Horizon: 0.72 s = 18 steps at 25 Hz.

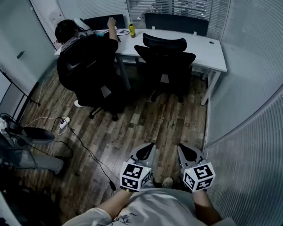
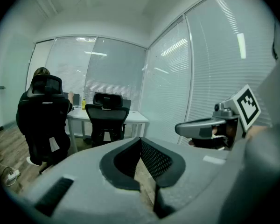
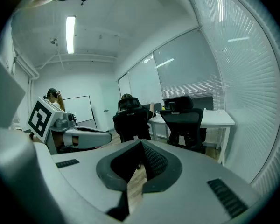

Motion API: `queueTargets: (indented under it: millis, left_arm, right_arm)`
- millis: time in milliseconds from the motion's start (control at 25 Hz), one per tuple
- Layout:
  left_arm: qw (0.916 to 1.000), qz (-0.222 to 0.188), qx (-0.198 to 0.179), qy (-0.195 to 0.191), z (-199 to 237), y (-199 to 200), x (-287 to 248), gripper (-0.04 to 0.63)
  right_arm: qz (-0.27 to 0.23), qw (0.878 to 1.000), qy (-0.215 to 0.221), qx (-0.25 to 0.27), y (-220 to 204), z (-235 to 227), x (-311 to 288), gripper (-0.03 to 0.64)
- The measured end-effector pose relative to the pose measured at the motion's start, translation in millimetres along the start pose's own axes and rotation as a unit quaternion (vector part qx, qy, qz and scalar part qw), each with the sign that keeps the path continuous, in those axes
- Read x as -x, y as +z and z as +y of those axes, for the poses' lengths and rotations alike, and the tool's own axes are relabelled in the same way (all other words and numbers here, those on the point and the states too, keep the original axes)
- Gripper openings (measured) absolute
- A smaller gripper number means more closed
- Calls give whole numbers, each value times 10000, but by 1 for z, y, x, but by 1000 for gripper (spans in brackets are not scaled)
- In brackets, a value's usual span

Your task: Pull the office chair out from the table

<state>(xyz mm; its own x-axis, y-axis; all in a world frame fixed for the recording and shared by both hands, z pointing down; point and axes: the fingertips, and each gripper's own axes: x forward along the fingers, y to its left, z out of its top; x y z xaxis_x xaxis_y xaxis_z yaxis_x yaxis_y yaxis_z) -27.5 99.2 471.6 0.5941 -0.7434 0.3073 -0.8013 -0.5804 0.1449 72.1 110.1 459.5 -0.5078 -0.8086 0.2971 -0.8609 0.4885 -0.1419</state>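
Both clenched on nothing: left hand-held gripper, right hand-held gripper. Empty office chair tucked at tabletop near edge, well apart from us. Risks we see: jaws unopened at contact slip off; chair rolls into seated person beside it.
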Motion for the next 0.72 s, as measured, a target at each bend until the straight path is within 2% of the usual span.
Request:
queueTargets:
  millis: [720]
  left_arm:
    - [10000, -18, 15, -69, 25, 3, -1, 11]
  right_arm:
    - [-44, 9999, -88, -35, 6, 7, -23, 6]
